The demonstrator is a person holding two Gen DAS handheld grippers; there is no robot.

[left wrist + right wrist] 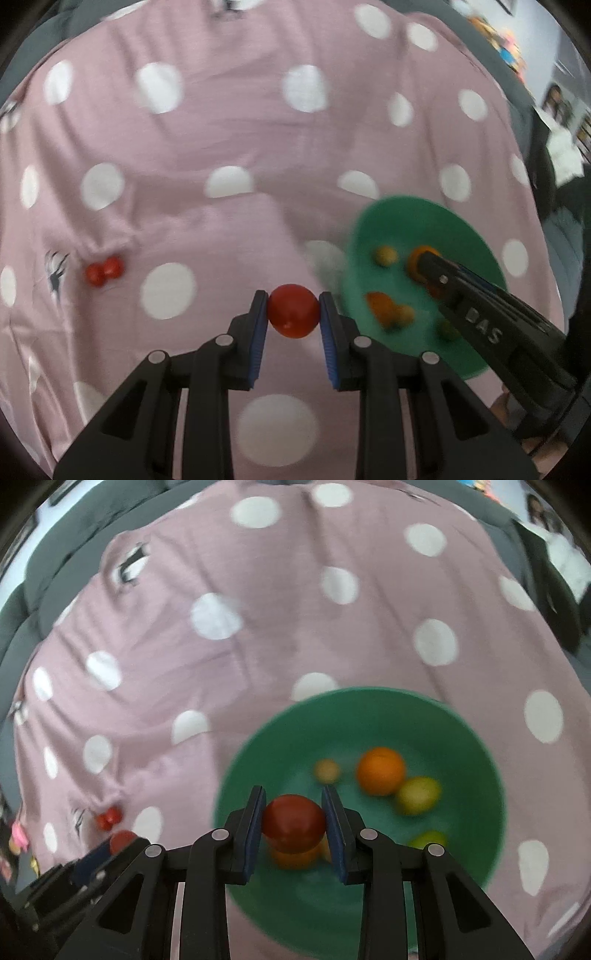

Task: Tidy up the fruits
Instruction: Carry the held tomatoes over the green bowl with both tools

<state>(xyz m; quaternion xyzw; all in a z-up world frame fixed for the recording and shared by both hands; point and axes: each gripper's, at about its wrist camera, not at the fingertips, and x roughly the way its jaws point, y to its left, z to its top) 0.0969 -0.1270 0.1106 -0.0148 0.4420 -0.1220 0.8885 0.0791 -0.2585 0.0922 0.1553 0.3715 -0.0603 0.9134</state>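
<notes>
My left gripper (pixel 293 314) is shut on a red round fruit (pixel 293 312) and holds it above the pink dotted cloth, left of the green bowl (pixel 391 221). My right gripper (pixel 293 821) is shut on a dark red fruit (pixel 293 823) and holds it over the green bowl (pixel 461 731). The bowl holds an orange (pixel 380 771), a yellow fruit (pixel 419 794), a small tan fruit (pixel 327 771), a green fruit (pixel 428 839) and an orange one (pixel 295 858) under my right gripper. The right gripper shows over the bowl in the left wrist view (pixel 428 269). A pair of small red fruits (pixel 104 271) lies on the cloth, far left.
The pink cloth with white dots (pixel 221 129) covers the whole surface and has folds. Grey cushions (pixel 44 579) border it at the back. The left gripper (pixel 122 843) shows at the lower left of the right wrist view.
</notes>
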